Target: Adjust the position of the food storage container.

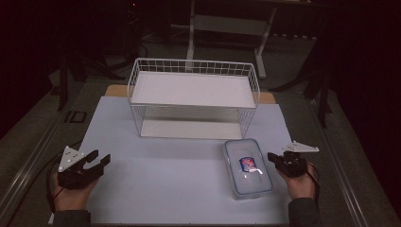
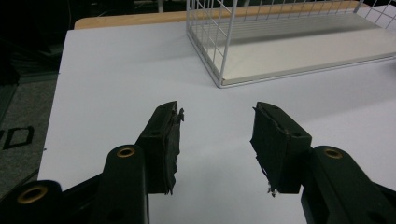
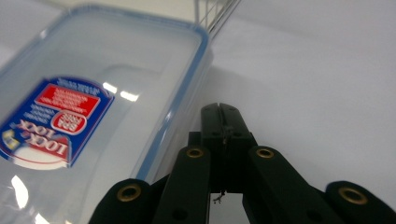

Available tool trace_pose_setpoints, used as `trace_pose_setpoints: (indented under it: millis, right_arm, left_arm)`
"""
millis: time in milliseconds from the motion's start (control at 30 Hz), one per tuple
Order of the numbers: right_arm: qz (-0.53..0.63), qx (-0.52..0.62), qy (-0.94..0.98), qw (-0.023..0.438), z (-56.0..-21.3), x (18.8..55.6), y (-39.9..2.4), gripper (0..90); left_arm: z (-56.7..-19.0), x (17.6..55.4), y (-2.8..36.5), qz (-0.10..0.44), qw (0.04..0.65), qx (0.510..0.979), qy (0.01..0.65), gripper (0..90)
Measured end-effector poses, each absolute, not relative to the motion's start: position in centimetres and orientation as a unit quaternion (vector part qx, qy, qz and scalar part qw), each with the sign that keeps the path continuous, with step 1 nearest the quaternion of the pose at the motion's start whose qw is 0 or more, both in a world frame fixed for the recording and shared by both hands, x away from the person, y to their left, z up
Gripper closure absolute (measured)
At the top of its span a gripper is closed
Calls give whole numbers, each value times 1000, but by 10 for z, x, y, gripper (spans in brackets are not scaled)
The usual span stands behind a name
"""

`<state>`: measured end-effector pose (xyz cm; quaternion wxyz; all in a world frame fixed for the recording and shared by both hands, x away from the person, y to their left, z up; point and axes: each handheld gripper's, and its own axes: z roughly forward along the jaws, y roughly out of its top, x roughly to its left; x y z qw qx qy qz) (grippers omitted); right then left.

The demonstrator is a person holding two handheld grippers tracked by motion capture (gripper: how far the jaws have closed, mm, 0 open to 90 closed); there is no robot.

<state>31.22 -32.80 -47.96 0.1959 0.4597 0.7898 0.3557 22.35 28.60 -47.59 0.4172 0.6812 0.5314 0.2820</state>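
A clear plastic box with a blue-rimmed lid and a red and blue label [image 1: 248, 169] lies on the white mat at the right front. My right gripper [image 1: 271, 155] rests just to its right, shut with nothing between its fingers, tip close to the box's side. In the right gripper view the closed jaws [image 3: 220, 108] point along the box's [image 3: 93, 93] long edge, and I cannot tell whether they touch it. At the left front my left gripper [image 1: 102, 156] stands open over bare mat, its pads [image 2: 169, 140] apart and empty.
A white wire shelf rack [image 1: 194, 90] with two solid levels stands at the back middle of the mat [image 1: 165, 179]; its corner [image 2: 219, 81] is ahead and right of the left jaws. Dark floor and a white frame [image 1: 227, 23] lie beyond the table.
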Motion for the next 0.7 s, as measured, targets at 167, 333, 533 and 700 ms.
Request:
trace_pose_setpoints:
  millis: [167,333,533,700]
  right_arm:
    - [356,450,797,189,-479,316,-322,897]
    - [339,447,805,193,-479,322,-312,898]
    - [336,431,817,187,-478,327,-299,899]
    - [327,401,837,181,-476,334,-273,899]
  left_arm:
    - [-476,223,287,282,419,679,532,509]
    - [-474,222,287,285,421,677,532,509]
    - [-475,223,284,283,419,683,527,509]
    - [-474,223,284,284,418,685,525,508]
